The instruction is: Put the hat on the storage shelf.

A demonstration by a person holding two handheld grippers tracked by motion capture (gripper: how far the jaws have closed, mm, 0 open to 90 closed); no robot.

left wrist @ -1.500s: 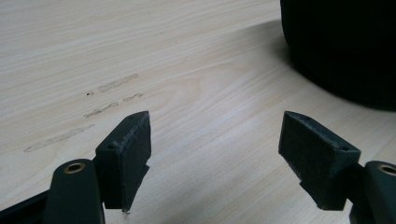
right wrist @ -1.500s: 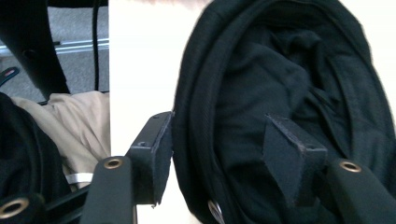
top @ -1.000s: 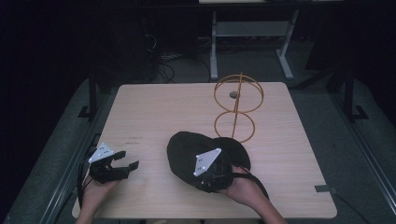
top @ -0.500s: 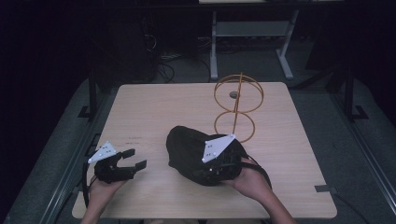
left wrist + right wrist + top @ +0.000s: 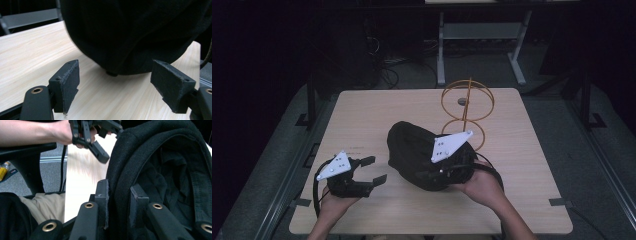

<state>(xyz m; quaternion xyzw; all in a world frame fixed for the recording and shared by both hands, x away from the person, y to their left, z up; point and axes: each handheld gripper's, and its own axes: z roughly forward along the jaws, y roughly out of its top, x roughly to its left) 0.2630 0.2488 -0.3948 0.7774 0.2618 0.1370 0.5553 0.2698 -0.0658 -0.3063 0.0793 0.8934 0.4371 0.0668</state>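
High view: right hand-held gripper (image 5: 447, 172) pinching black cap (image 5: 412, 147) rim, crown leftward; left hand-held gripper (image 5: 371, 170) spread.

I am holding my left gripper (image 5: 371, 171) low over the tabletop's near left corner, jaws spread wide and pointing right, my left hand (image 5: 334, 200) cupped beneath it. My right gripper (image 5: 447, 167) is sitting nearer the near edge's middle, jaws pinched together on black fabric, my right hand (image 5: 482, 185) gripping from behind.
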